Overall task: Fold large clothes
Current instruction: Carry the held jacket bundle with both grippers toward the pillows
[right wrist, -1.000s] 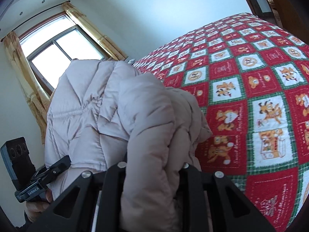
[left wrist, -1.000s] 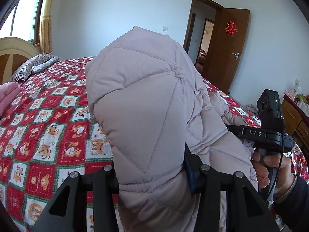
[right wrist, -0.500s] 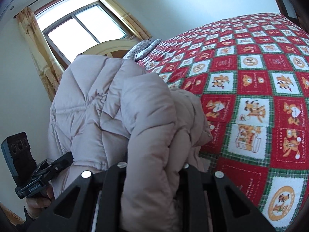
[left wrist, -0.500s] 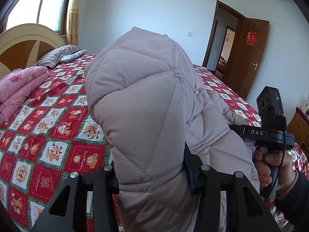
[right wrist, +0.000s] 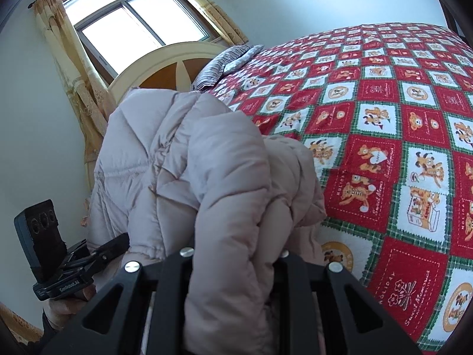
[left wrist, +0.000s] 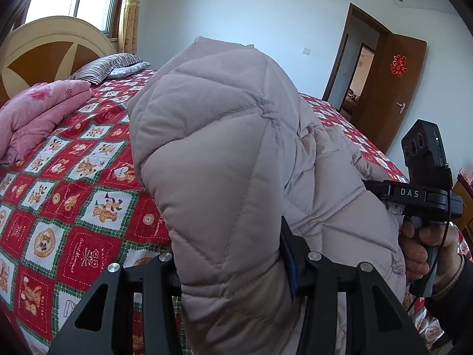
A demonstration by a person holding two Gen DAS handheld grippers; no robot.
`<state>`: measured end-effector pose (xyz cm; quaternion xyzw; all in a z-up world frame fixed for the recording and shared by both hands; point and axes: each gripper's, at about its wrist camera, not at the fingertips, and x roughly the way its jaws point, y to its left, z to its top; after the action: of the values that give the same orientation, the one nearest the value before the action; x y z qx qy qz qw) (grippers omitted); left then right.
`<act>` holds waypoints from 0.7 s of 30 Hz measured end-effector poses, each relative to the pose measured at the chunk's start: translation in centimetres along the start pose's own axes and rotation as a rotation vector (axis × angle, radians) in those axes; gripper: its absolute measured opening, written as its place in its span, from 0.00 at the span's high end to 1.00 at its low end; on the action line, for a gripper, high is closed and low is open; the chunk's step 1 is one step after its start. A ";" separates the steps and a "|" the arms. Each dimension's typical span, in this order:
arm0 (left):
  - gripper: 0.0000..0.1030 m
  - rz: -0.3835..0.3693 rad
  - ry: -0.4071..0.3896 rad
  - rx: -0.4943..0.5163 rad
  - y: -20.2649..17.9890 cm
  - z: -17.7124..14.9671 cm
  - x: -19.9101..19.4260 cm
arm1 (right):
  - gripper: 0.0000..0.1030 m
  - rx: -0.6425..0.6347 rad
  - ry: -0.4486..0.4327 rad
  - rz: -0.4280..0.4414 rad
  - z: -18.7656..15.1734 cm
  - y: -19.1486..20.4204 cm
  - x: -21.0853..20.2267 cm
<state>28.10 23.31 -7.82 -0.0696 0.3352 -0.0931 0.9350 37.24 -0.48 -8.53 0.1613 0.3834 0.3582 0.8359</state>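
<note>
Pale mauve quilted padding fills the middle of both wrist views: a puffer jacket (left wrist: 224,153), held up above the bed (left wrist: 74,195) with its red, white and green bear-print bedspread. The left tool (left wrist: 233,269) is clamped on a thick fold of the jacket, which bulges up and forward out of its jaws. The right tool (right wrist: 236,260) grips another bunched fold (right wrist: 233,207) in the same way. Each tool shows in the other's view, off to the side with its tip buried in fabric: the right one (left wrist: 414,195) is held by a hand (left wrist: 425,251). Fingertips of both tools are hidden by padding. The jacket's lower part is cut off by the frame edges, so whether it touches the bed cannot be told. A pink quilt (left wrist: 35,115) and a striped pillow (left wrist: 109,65) lie near the headboard (left wrist: 50,47).
</note>
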 end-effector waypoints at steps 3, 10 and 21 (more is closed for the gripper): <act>0.53 0.007 0.010 0.005 0.3 -0.3 0.4 | 0.78 0.003 0.008 -0.006 -0.1 0.0 0.5; 0.51 0.025 0.034 0.014 1.0 -0.9 1.6 | 0.78 0.028 0.024 -0.016 -0.6 -0.8 1.6; 0.37 0.040 0.047 0.014 2.0 -1.4 2.9 | 0.78 0.059 0.041 -0.035 -1.1 -2.3 2.7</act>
<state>29.70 24.53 -11.05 -0.0541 0.3577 -0.0785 0.9290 38.69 -0.08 -11.92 0.1717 0.4137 0.3351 0.8289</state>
